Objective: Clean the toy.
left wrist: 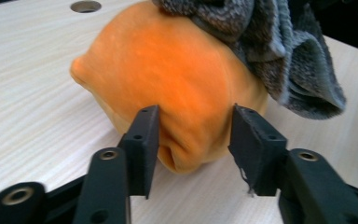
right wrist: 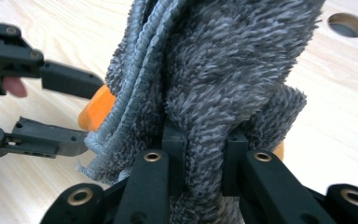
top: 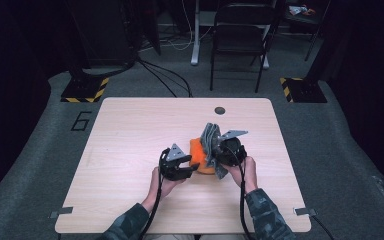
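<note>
Plainly we have two soft cloths bunched together near the middle of the counter (top: 130, 130): one orange cloth (left wrist: 168, 88) lying on the wood, and one grey terry towel (right wrist: 223, 70) draped over its far side. Our right tongs (right wrist: 204, 149) are clamped on a thick fold of the grey towel, the pile squeezed between the pads and the rest standing up in layered edges above them. Our left tongs (left wrist: 193, 140) stand apart around the near bulge of the orange cloth; the pads sit just beside the fabric on either side and, as far as we can tell, do not press it.

Both pieces will handle as light, limp and compressible stuff. Neither is fragile, and neither should slip much, the terry pile least of all. The trouble we expect is sagging and dragging: a lifted towel will droop, and its loops may catch the orange cloth and pull it along. We would take the orange cloth by a gathered fold or by the pointed corner at its left end in the left gripper view, not by the smooth rounded face, where the pads might pinch a thin skin of fabric only. For the towel, the stitched hem edges offer the firmest hold.

Counted: two cloths, two tongs, one counter, one round cable hole (top: 220, 110) in it.
</note>
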The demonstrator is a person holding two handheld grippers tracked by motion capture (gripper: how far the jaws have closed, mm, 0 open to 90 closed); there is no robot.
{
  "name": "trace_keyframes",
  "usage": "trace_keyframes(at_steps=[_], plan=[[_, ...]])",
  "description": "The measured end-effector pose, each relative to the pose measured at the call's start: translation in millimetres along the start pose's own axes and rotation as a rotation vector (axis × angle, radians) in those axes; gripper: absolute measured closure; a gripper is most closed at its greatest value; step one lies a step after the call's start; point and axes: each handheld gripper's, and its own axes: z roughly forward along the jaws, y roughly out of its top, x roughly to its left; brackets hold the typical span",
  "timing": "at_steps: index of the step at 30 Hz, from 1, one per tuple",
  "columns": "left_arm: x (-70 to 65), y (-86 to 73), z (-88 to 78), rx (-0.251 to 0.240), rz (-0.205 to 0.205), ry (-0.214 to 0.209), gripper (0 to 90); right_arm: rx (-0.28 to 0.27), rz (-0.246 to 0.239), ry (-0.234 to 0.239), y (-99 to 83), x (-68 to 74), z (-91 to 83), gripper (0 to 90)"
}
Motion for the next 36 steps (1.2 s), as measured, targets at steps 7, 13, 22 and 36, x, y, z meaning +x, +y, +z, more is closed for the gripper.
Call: trace_keyframes(at_steps=[7,13,22,36], plan=[[-0.6,-8.3,8.6,-0.011,-0.011,0.007,74.7,0.006,-0.006,-0.008,1.5,5.4,1.5,77.3],[-0.1,-7.3,6.9,-0.021,0.000,0.003,77.3,-0.005,-0.016,-0.065,1.2,0.1,-4.9,77.7],[0.6,-7.6,6.6,-0.015,-0.012,-0.007,76.7,0.049,0.131,-0.107,-24.4,-44.0,2.2,77.8],[4.5,-8.5,5.9,-0.026,-0.040,0.000,76.2,0.040,0.188,-0.158,-25.0,-61.2,-19.0,77.7]])
